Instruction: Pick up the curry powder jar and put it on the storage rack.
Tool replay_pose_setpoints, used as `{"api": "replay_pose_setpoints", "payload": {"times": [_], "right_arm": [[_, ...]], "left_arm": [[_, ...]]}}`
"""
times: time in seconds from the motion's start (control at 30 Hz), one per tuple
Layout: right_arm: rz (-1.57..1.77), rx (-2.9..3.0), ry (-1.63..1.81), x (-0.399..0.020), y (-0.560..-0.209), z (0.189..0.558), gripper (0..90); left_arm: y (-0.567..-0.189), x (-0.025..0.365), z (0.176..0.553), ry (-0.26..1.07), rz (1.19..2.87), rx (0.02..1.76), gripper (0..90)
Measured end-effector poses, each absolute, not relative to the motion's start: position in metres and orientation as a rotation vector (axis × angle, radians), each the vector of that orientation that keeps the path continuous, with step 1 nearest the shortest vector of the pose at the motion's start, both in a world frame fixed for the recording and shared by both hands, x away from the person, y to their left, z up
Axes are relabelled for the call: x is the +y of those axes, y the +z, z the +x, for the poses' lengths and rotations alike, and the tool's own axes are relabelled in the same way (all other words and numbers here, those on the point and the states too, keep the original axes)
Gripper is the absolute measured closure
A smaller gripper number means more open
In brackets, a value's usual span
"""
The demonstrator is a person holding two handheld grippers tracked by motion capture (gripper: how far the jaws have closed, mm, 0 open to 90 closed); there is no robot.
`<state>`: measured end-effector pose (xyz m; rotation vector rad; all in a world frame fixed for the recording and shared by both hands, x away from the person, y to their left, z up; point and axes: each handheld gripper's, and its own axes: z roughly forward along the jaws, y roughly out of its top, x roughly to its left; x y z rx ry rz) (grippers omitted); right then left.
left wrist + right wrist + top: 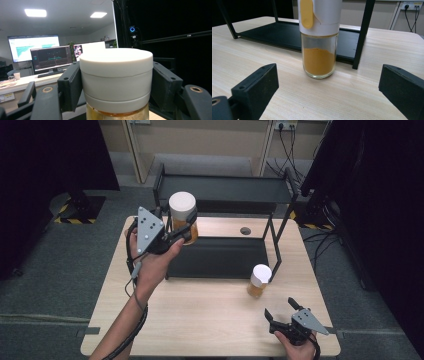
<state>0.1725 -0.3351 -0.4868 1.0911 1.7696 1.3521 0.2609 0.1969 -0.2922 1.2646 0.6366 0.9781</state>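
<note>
Jar (183, 220) with white lid, upper left of the high view, sits clamped in your left claw (181, 231) at the cap: glass, rigid, slippery, so keep it upright. Right claw (281, 312) stands apart.

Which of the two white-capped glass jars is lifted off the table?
The white-capped glass jar of amber contents clamped in the left gripper, above the black shelf. The other jar stands on the wooden table.
</note>
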Motion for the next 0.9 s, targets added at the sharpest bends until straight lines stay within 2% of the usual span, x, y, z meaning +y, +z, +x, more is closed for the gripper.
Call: {"api": "replay_pose_setpoints", "payload": {"times": [0.9], "right_arm": [[1.086,1.770,1.351,-0.335,-0.487,0.172,3.1]], "left_arm": [[-0.264,0.192,0.275,1.014,1.235,0.661,33.4]]}}
